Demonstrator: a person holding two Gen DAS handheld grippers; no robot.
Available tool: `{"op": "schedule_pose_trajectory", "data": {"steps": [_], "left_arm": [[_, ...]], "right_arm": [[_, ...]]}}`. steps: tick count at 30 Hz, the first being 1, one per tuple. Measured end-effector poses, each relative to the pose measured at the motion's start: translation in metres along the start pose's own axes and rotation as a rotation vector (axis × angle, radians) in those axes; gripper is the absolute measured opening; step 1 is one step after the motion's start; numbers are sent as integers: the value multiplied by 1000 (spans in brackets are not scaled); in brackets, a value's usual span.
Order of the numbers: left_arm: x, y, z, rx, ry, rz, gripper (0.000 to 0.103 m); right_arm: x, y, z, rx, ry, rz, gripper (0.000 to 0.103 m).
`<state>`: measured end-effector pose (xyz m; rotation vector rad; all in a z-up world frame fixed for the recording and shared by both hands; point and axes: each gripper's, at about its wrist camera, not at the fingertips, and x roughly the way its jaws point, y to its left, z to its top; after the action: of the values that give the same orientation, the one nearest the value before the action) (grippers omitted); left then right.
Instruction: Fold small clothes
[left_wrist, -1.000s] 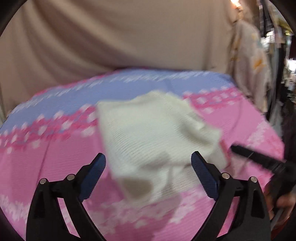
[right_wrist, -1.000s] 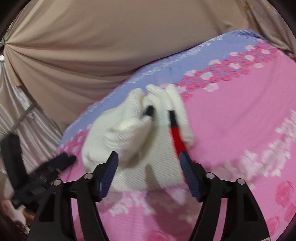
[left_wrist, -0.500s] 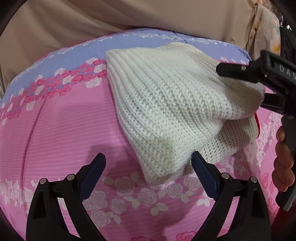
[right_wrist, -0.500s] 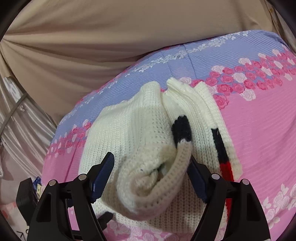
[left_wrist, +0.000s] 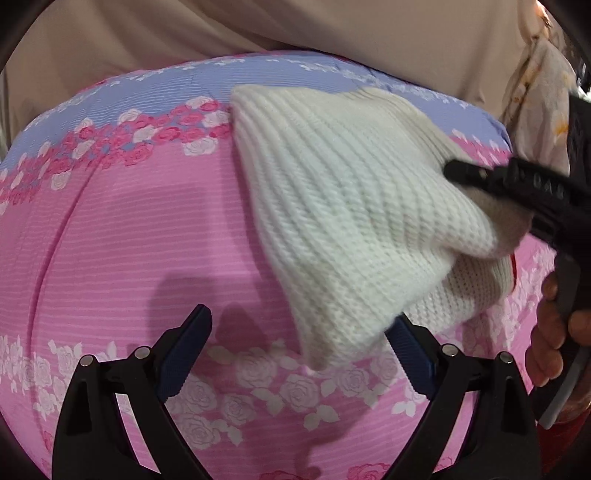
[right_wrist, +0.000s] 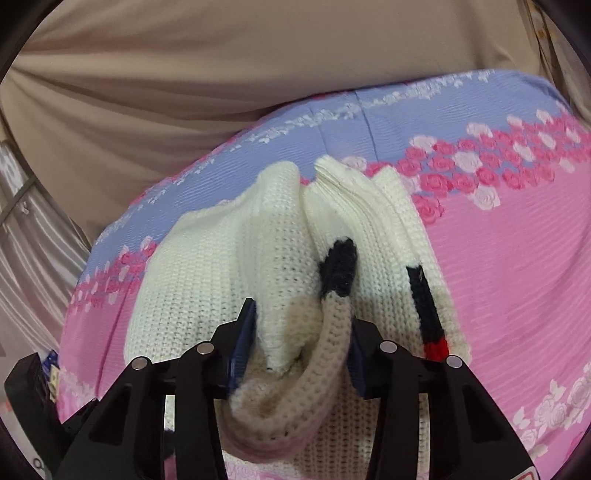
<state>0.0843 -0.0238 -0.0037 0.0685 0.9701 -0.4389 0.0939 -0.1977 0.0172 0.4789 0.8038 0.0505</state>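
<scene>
Left wrist view: the left gripper (left_wrist: 297, 349) stands with its jaws spread wide and nothing between them, low over the sheet (left_wrist: 129, 240), a pink and lilac cloth printed with roses. The sweater (left_wrist: 354, 206), a cream knit, lies on the sheet ahead and to the right; its near corner hangs down to just beside the right-hand blue pad (left_wrist: 410, 358). At the right edge the right gripper (left_wrist: 469, 173) reaches in over the sweater's raised right side, and a hand (left_wrist: 554, 332) grips its handle.

Right wrist view: the right gripper (right_wrist: 301, 350) is clenched on a bunched fold of the sweater (right_wrist: 207, 273), the knit pressed between its two blue pads (right_wrist: 243, 339) and bulging out below them. A black band (right_wrist: 340, 269) marks the pinched edge. To the right a second edge lies flat, bearing a black stripe (right_wrist: 424, 306) ending in a red tip (right_wrist: 436, 349). The rest of the sweater spreads over the sheet (right_wrist: 517, 258), with a beige curtain (right_wrist: 221, 74) behind. The left gripper's dark body shows at the lower left edge.
</scene>
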Motion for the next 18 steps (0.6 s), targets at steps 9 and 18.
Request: {"op": "schedule_pose_trajectory", "data": {"steps": [9, 18], "left_arm": [[-27, 42, -12, -79, -14, -60, 91], [-117, 175, -35, -420, -204, 196, 91]], "right_arm": [[-14, 60, 11, -124, -32, 69, 26], [48, 269, -37, -517, 175, 356, 25]]}}
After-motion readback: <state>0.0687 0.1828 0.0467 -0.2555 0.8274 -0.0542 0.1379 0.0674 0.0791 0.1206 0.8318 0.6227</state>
